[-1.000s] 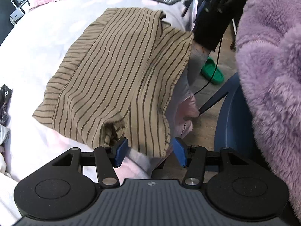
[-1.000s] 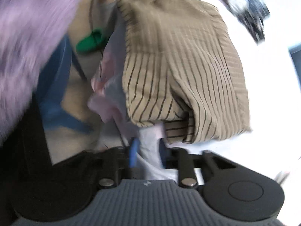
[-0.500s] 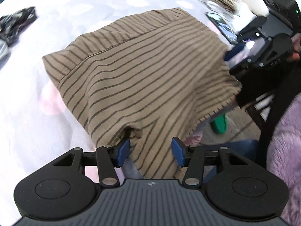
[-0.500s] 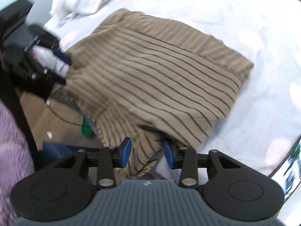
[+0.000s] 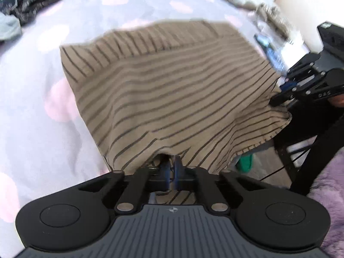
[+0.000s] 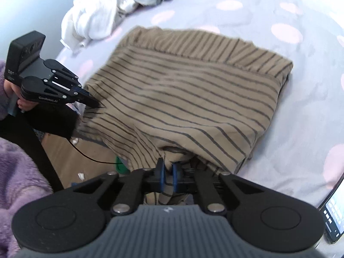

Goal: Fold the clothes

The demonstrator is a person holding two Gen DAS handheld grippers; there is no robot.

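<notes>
Striped tan garment [image 5: 172, 90] lies folded on the bed [image 5: 32, 107], near edge draping over the bed's side toward the floor. Left tool [image 5: 171, 167]: pads pinched together on the garment's near hem, fabric bunched between them. Right tool [image 6: 168, 173]: jaws closing, nearly together, a fold of the same hem caught between the pads. Each tool shows in the other's view at an opposite corner of the hem. Crumpled white clothes [image 6: 92, 21] sit beyond the garment. Phone [image 6: 334, 212] lies at the bed's edge.

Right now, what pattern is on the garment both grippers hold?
Tan garment with thin dark stripes; right wrist view.
</notes>
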